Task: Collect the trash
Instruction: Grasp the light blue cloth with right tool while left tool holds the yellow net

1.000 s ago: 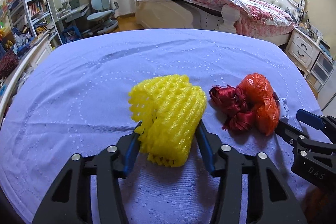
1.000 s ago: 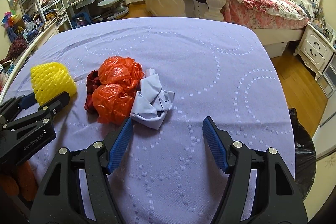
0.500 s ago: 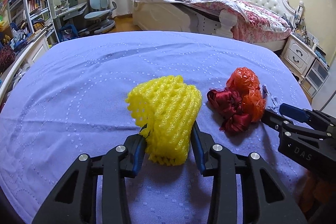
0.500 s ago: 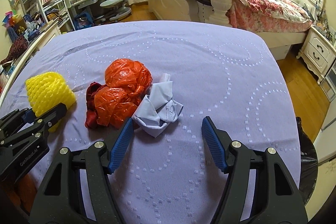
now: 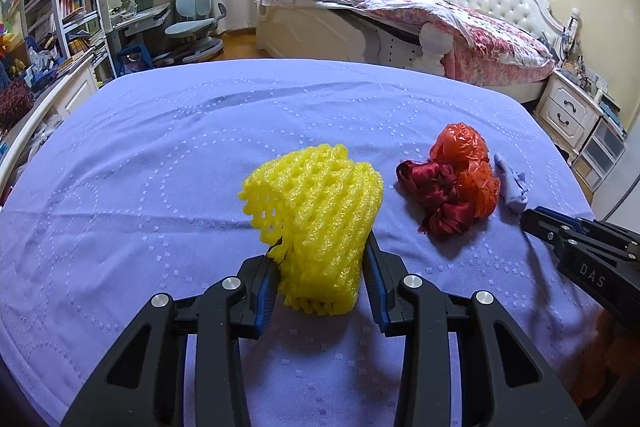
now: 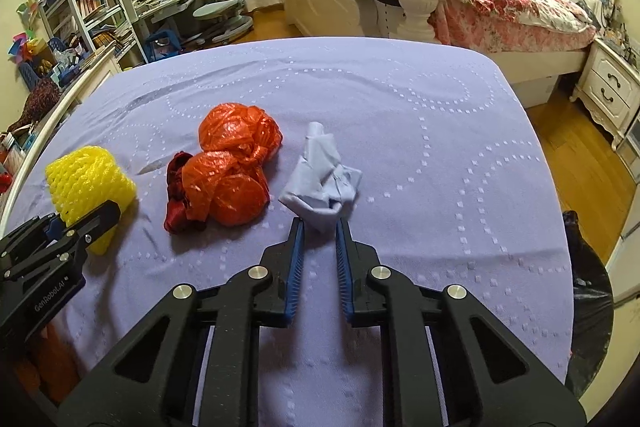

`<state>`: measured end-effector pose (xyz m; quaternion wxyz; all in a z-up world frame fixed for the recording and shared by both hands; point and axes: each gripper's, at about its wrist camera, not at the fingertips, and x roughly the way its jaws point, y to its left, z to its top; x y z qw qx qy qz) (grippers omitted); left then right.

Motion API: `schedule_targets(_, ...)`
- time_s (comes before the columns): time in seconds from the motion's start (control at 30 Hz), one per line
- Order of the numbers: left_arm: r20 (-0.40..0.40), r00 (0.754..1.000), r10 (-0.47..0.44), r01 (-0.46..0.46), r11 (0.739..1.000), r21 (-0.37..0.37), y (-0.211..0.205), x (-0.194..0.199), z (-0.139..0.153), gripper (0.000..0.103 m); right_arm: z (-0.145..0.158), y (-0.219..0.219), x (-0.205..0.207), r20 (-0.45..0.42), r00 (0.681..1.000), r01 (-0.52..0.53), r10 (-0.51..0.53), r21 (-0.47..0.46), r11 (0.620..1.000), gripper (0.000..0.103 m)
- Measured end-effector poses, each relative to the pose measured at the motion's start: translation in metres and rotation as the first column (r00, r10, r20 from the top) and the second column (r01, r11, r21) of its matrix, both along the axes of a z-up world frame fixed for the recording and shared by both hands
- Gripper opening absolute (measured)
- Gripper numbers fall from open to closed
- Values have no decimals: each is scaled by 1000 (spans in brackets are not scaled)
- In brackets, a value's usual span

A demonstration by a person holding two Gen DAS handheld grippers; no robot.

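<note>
My left gripper (image 5: 322, 279) has its fingers (image 5: 267, 281) clenched on the near end of the yellow foam fruit net (image 5: 316, 223), which lies on the lilac-covered worktop (image 5: 160, 167). The net looks very light, soft and springy; it dents under the pads, so I judge a hold across its thick folded body safer than one at the frayed mesh edge. My right gripper (image 6: 319, 247) has its fingers (image 6: 295, 259) drawn narrow around the near corner of the crumpled pale-blue paper (image 6: 322, 183); I cannot tell whether the pads truly bite. The paper seems light and crushable, easiest taken at its bunched base. Between the 2 items lie the orange plastic bag (image 6: 232, 175) and the dark red ribbon (image 6: 178, 195), touching each other; both look limp and slippery. The far worktop is open cloth. Its right edge is near, with a black trash bag (image 6: 588, 291) just below it.
</note>
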<state>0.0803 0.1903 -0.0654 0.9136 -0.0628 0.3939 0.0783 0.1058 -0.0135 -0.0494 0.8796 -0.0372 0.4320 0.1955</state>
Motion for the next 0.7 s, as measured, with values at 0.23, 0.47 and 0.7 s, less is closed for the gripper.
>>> schedule_targets(0.23,-1,1000,26,-26,1000,-2,14,-3,0,38,1,1,-4,16,1000,5,-5,-17,1000,46)
schedule_targets(0.47,-1,999,46,-46,999,-8,23,-3,-1,38,3,10,5,36,999,22,-22,-14,1000,48)
schedule_targets(0.7,2,999,53,-53,998,-14,28,-1,-1,38,2,24,16,38,999,24,-22,-34,999,48)
